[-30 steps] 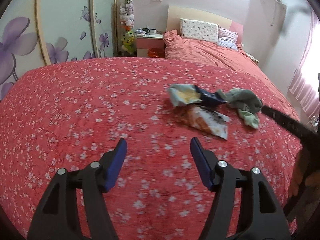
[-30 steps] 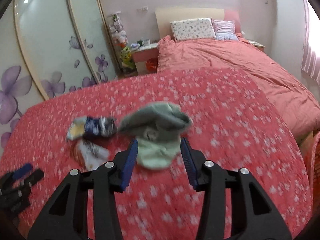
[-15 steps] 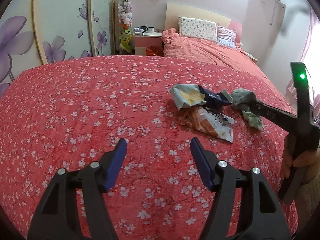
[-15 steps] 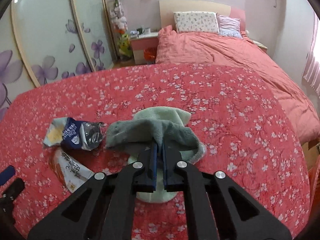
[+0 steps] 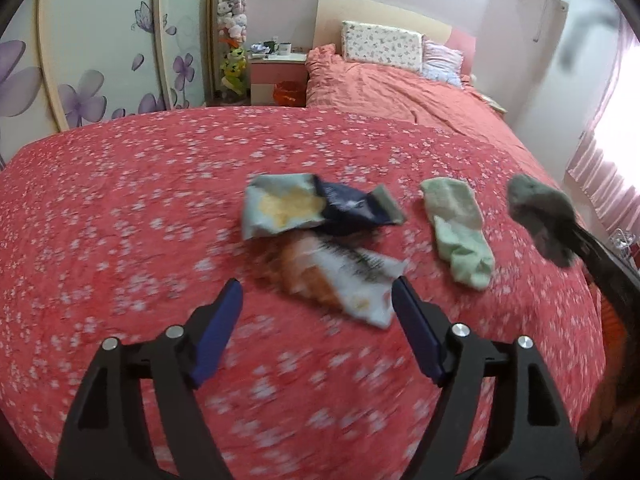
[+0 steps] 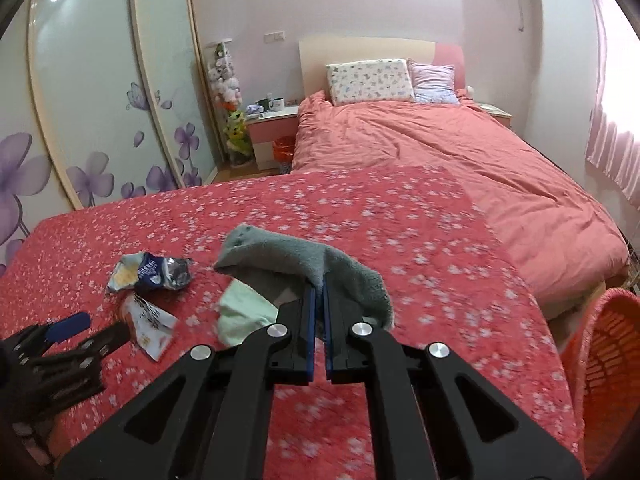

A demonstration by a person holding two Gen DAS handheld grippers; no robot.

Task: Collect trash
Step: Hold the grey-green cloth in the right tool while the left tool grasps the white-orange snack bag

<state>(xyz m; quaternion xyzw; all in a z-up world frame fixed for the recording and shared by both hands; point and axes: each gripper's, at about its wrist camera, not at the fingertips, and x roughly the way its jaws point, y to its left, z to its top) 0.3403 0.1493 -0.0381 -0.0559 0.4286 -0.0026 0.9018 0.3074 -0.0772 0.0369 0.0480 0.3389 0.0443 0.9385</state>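
Two snack wrappers lie on the red flowered bedspread: a blue and yellow one and an orange and white one. My left gripper is open, just short of the orange and white wrapper. My right gripper is shut on a grey-green sock and holds it above the bed; that sock also shows at the right of the left wrist view. A light green sock lies flat on the bed. The wrappers also show in the right wrist view.
An orange mesh basket stands off the bed's right edge. A second bed with a pink duvet and pillows lies beyond. A nightstand and flowered wardrobe doors stand at the back left.
My right gripper shut on the grey-green sock and lifted it up and to the right, uncovering the light green sock. My left gripper moved forward towards the wrappers.
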